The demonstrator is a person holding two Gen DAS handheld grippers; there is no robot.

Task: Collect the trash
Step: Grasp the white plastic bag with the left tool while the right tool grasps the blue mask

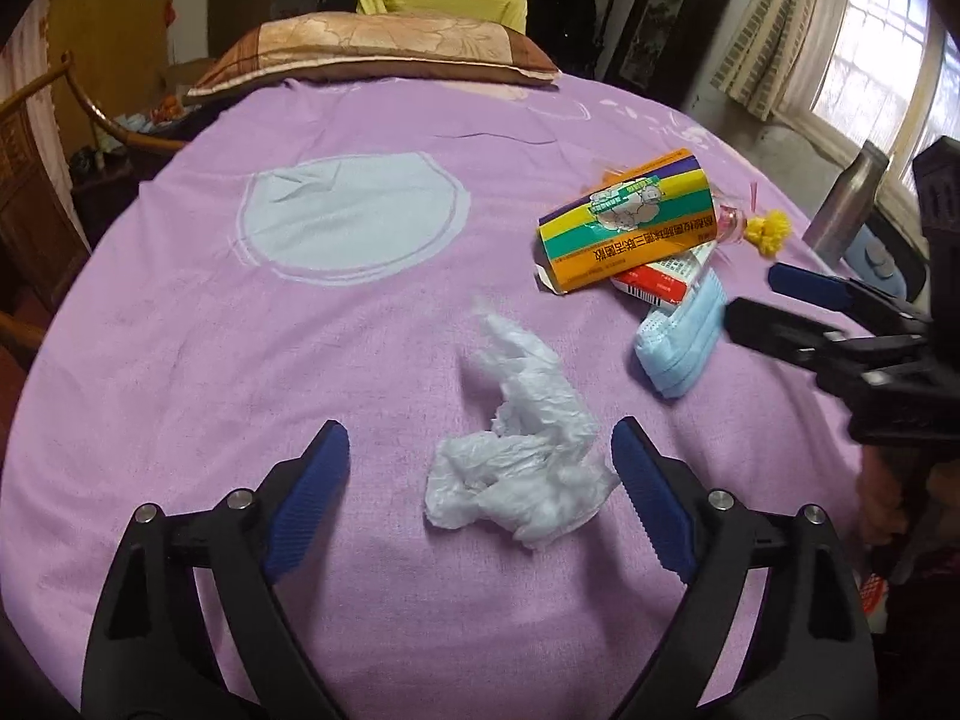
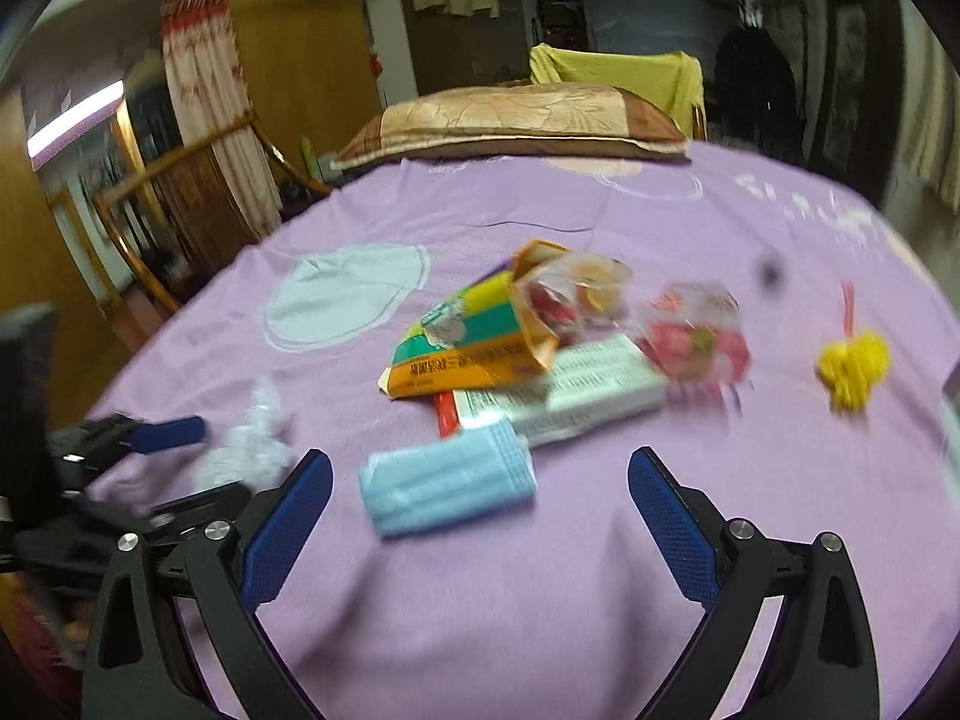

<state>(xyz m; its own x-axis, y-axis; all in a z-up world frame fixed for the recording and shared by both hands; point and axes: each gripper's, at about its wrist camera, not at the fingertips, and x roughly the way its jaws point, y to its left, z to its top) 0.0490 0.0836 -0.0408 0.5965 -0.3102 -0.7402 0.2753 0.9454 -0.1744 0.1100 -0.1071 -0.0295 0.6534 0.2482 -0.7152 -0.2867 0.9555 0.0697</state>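
On the bed's purple sheet [image 1: 180, 330], the left tongs [image 1: 480, 480] stand released, their blue pads either side of a crumpled white tissue [image 1: 522, 456] without pressing it. Further right lie an orange, green and yellow carton [image 1: 630, 222], a red and white box [image 1: 666, 279] and a folded blue face mask [image 1: 681, 348]. The right tongs [image 2: 480, 510] hover spread wide just before the mask, gripping nothing.
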